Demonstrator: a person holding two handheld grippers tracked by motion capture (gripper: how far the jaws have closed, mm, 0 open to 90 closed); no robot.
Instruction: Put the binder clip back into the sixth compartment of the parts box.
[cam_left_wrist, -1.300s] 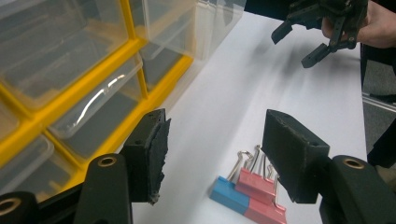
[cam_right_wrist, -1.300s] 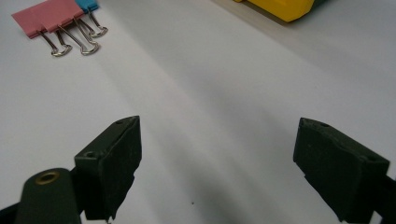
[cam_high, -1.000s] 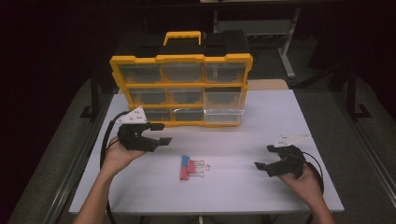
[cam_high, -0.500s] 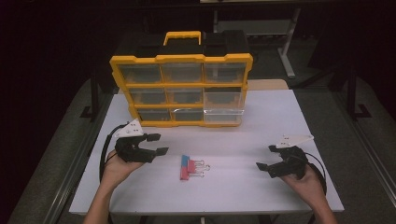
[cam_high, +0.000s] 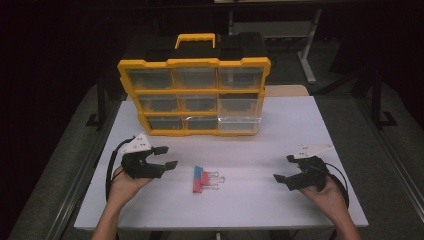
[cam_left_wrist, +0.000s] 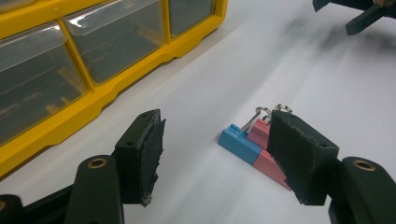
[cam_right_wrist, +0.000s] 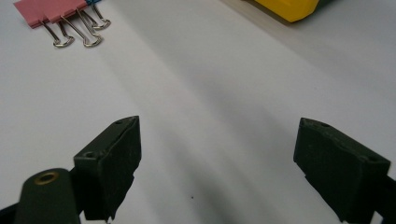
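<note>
On white table (cam_high: 250, 200), near front centre: cluster of binder clips (cam_high: 202, 179), pink and blue bodies, wire handles pointing toward person's right. 1 blue clip (cam_left_wrist: 239, 143) beside pink ones (cam_left_wrist: 266, 156) in left gripper view; exact count of pink hard to tell. No lettering legible on clips.

Left gripper (cam_high: 166, 157) held low over table, just left of clips, jaws spread wide, holding nothing. In left gripper view, clips lying ahead of the gap, partly hidden behind 1 jaw pad, not touching either pad as far as can be told.

Right gripper (cam_high: 284, 169) well apart from clips, toward right side of table, jaws spread, empty. Bare table between pads in right gripper view; clips (cam_right_wrist: 60, 18) at far upper left there.

Behind, at table's far edge: yellow organiser case (cam_high: 194, 95), black top, yellow handle, 9 clear drawers in 3 rows. Lower right drawer pulled partly out. No brand, label or writing readable on case or grippers.
</note>
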